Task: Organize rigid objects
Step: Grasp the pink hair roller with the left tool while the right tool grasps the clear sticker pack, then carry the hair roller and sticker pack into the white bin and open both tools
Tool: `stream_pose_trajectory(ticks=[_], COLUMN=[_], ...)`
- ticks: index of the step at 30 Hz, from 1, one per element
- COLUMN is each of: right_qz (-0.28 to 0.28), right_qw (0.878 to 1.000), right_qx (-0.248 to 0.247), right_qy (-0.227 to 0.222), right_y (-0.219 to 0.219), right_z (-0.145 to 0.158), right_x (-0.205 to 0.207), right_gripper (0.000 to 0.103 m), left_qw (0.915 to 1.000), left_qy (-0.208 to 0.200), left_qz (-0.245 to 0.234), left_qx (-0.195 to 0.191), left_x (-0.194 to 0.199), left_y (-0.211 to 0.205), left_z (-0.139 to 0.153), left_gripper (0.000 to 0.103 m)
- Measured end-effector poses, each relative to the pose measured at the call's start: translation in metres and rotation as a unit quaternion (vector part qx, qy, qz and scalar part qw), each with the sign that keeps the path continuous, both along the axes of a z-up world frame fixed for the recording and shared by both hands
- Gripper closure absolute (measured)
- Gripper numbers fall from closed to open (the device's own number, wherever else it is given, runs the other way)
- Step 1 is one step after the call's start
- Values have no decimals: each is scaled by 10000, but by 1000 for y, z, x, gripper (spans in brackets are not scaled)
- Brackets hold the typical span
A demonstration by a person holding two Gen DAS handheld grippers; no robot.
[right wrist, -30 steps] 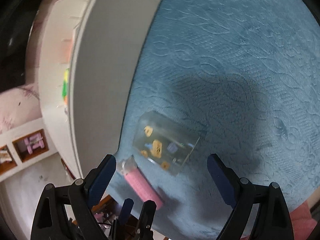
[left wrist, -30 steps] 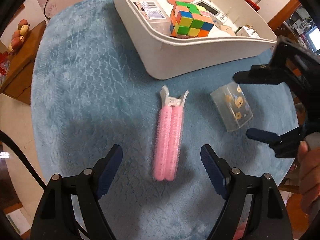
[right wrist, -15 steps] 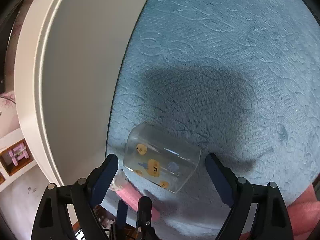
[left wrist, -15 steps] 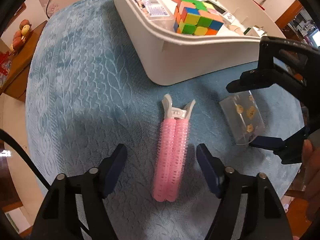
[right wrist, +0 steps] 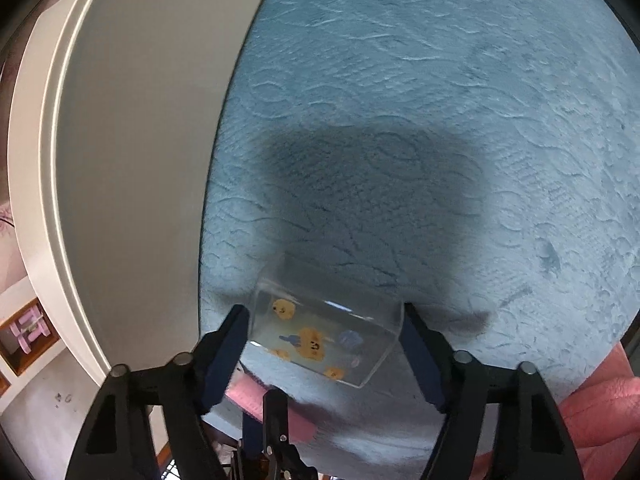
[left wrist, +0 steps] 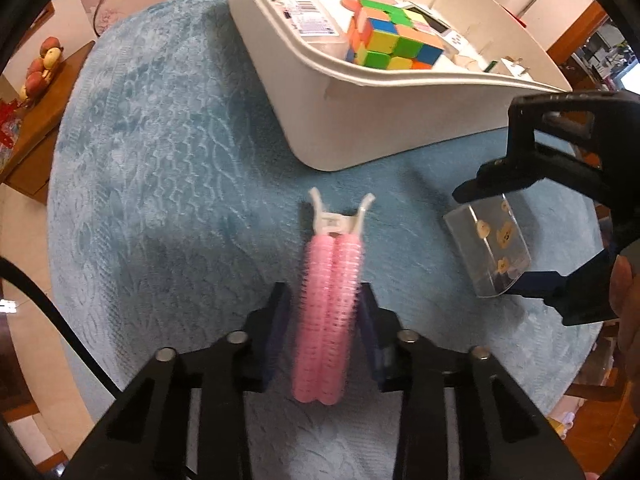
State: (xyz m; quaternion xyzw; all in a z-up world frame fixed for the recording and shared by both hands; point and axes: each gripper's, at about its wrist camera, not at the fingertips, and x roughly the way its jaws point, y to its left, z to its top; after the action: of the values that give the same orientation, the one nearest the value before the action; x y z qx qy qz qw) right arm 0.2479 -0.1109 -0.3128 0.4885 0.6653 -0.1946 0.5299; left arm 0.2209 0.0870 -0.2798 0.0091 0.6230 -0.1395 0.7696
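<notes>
A pink hair-roller clip (left wrist: pixel 326 312) with a white clip end lies on the blue mat. My left gripper (left wrist: pixel 325 320) is shut on the pink hair-roller clip, its pads pressed to both sides. A clear plastic box (right wrist: pixel 324 338) with yellow stickers sits to the right on the mat; it also shows in the left wrist view (left wrist: pixel 490 250). My right gripper (right wrist: pixel 324 346) is shut on the clear plastic box, fingers against its two ends; it shows in the left wrist view too (left wrist: pixel 504 240). A white bin (left wrist: pixel 360 120) stands behind, holding a puzzle cube (left wrist: pixel 394 46).
The blue textured mat (left wrist: pixel 168 168) covers a round table. The white bin's wall (right wrist: pixel 132 152) rises just left of the clear box. The bin also holds a labelled packet (left wrist: pixel 306 20) and other small items. A wooden side table (left wrist: pixel 28 120) stands far left.
Both grippers moved forward and closed: the left onto the pink hair-roller clip, the right onto the clear box. Both were open a second ago.
</notes>
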Motion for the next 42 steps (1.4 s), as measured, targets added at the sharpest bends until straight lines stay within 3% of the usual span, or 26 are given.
stream_pose_trajectory(ticks=[13, 25, 30, 36, 42], right_qz=[-228, 319, 557, 715, 929], right_qw=[9980, 9918, 9880, 9875, 9886], right_qx=[579, 1036, 1130, 1276, 1183], right_qy=[-131, 681, 889, 592, 17], right_y=[-33, -58, -78, -109, -137], right_z=[-11, -21, -10, 4, 37], right_x=[-42, -105, -129, -145, -140], right_gripper=[32, 32, 32, 32, 32], left_qw=[9996, 9948, 9926, 9943, 9946], left_qy=[139, 467, 582, 344, 99], left_qz=[254, 886, 1048, 971, 1011], left_qx=[-2, 207, 170, 277, 234], left_x=[-13, -55, -83, -110, -115], left_y=[-8, -11, -17, -33, -44], left_z=[-3, -3, 8, 34, 63], left_gripper=[75, 75, 75, 75, 75])
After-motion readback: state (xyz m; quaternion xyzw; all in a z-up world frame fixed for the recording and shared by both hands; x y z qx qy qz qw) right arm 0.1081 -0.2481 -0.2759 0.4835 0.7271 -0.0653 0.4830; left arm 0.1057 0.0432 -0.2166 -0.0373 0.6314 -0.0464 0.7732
